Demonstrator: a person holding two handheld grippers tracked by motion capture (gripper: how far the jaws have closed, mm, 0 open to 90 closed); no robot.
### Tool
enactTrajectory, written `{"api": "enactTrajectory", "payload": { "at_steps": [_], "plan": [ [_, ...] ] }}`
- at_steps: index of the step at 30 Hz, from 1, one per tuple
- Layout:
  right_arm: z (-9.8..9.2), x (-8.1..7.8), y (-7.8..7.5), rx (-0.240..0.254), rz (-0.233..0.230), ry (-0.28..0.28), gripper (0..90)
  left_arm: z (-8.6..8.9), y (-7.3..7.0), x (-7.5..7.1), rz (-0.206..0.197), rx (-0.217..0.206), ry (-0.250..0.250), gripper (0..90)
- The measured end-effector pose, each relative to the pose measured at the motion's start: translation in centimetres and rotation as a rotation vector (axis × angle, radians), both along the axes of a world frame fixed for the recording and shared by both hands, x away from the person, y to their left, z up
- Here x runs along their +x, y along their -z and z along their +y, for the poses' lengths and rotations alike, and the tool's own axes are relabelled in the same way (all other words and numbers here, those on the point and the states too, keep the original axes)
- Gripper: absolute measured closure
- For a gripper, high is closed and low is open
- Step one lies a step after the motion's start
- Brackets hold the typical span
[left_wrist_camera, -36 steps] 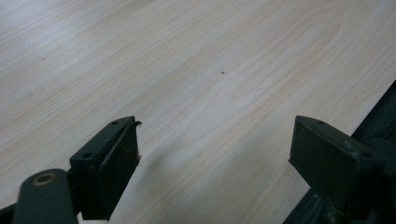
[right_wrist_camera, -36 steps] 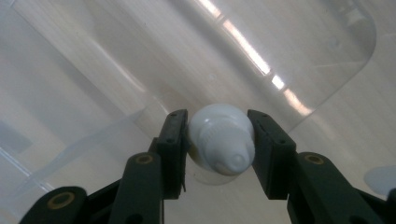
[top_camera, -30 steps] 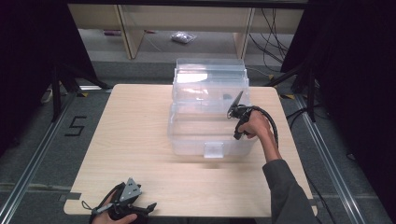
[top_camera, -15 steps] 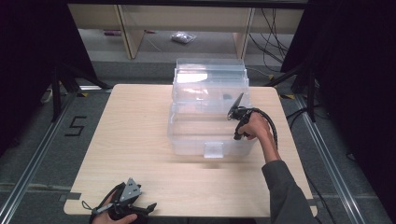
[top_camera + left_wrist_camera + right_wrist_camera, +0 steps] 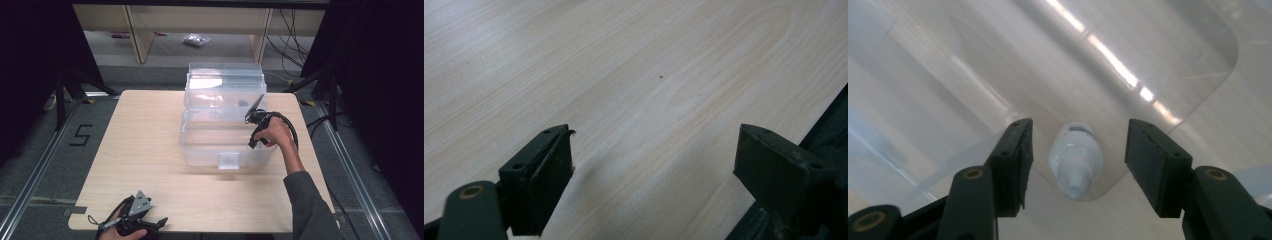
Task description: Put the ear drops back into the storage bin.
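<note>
A pale wooden surface [image 5: 150, 145] stands on a grey floor, with dark curtains at both sides and a light shelf unit [image 5: 200, 20] behind it. On the far right part of the surface sits a clear plastic box [image 5: 225, 145], and its lid [image 5: 225, 85] stands open at the back.

The right gripper [image 5: 254, 112] is held over the right side of the box and points down into it. In the right gripper view, its jaws have just been opening and now stand partly apart. Between them, but lower, a small white bottle [image 5: 1075, 157] lies on the bottom of the box, in a rounded corner, with its narrow tip toward the camera. The pads [image 5: 1020, 155] do not press on the bottle; there is a gap on each side of it, so the gripper holds nothing.

The left gripper [image 5: 150, 225] rests at the near left edge of the surface, well apart from the box, in the person's left hand [image 5: 120, 231]. In the left gripper view its jaws stand wide apart over the bare wood, close to the edge of the surface, and nothing is between them.
</note>
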State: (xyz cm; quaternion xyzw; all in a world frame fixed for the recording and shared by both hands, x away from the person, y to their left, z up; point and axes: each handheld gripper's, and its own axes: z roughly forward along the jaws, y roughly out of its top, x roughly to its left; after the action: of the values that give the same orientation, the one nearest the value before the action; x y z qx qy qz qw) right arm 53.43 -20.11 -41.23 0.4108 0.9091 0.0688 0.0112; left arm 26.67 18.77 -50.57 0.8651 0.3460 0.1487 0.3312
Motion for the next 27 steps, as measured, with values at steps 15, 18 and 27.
{"api": "enactTrajectory", "payload": {
  "at_steps": [15, 18, 27],
  "plan": [
    [-0.8, -0.5, -1.7, 0.053, -0.073, -0.014, 39.5, 0.1, 0.0, 0.1, 0.001, 0.017, 0.011, 15.1],
    [-0.9, -1.0, -2.4, 0.062, -0.075, 0.000, 39.0, 0.0, 0.1, 0.1, 0.002, 0.002, -0.001, 15.1],
    [-0.7, -1.9, -3.3, 0.076, -0.107, -0.021, 36.6, -0.2, 0.3, 0.0, 0.002, -0.029, -0.028, 15.1]
  ]
}}
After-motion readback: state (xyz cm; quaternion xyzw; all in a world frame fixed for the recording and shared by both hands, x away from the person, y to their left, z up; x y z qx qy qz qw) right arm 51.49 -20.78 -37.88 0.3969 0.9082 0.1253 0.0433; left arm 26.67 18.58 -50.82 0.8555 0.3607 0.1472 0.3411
